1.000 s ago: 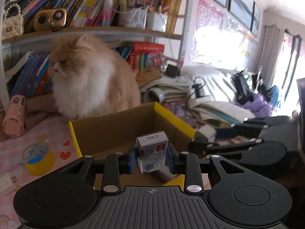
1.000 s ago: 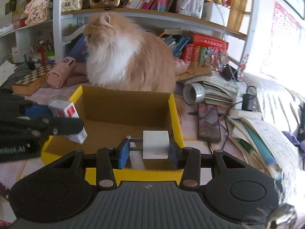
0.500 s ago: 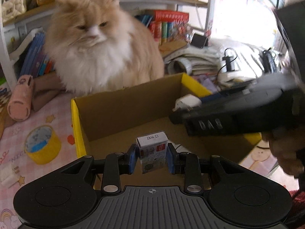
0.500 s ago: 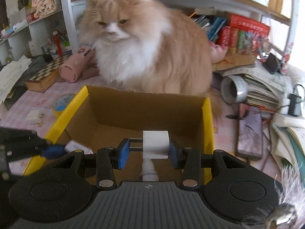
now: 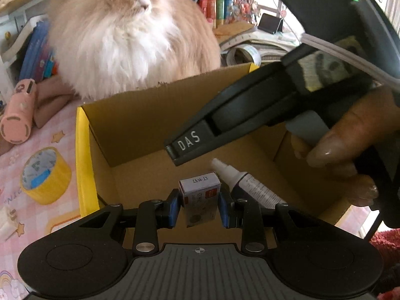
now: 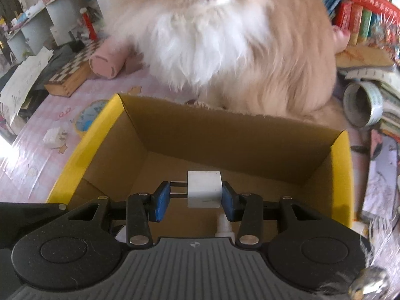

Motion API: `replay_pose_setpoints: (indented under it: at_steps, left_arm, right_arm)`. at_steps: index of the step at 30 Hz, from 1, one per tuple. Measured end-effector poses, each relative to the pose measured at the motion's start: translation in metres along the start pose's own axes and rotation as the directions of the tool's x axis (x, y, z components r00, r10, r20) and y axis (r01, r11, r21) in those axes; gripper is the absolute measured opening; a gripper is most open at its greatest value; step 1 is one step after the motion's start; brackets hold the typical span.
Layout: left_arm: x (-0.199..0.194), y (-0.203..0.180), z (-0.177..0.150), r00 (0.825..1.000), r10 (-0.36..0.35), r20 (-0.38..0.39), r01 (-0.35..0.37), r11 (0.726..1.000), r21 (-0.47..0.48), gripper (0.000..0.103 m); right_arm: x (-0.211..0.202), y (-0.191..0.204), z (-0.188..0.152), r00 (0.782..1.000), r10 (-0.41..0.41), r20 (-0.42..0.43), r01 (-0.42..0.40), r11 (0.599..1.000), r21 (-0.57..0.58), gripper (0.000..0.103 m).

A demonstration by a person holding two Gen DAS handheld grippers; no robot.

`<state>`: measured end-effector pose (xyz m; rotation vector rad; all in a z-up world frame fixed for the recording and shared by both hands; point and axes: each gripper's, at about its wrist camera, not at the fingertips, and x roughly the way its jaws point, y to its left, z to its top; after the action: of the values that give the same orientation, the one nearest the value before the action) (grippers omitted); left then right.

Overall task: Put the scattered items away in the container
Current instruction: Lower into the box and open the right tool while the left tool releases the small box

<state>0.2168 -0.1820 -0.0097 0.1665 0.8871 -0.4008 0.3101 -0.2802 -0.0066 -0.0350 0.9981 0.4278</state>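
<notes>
Pink patterned tabletop (image 5: pixel 37 222) carries an open cardboard box (image 5: pixel 130 125). Above its inside, left gripper (image 5: pixel 199 203) pinches a small staple box (image 5: pixel 200 196); right gripper (image 6: pixel 192 196) clamps a white plug adapter (image 6: pixel 204 192). 1 dropper bottle (image 5: pixel 246 183) lies inside; a cat (image 5: pixel 130 35) sits behind.

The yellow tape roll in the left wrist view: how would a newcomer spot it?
Start at the open cardboard box with yellow rim. On the pink patterned tablecloth just left of it lies the yellow tape roll, flat, blue label in its core.
</notes>
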Motion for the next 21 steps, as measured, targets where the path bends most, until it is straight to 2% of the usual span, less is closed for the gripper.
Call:
replay_pose_setpoints:
  at_steps: [14, 21]
  left_arm:
    - [0.000, 0.008, -0.010, 1.000, 0.007, -0.014, -0.008, 0.999, -0.032, 0.031]
    - [-0.006, 0.008, -0.016, 0.999, 0.035, 0.001, -0.035, 0.999, -0.035, 0.033]
  right_arm:
    - [0.021, -0.008, 0.002, 0.998, 0.015, -0.056, -0.014, 1.000, 0.019, 0.041]
    - [0.020, -0.009, 0.002, 0.998, 0.026, -0.050, -0.025, 1.000, 0.018, 0.041]
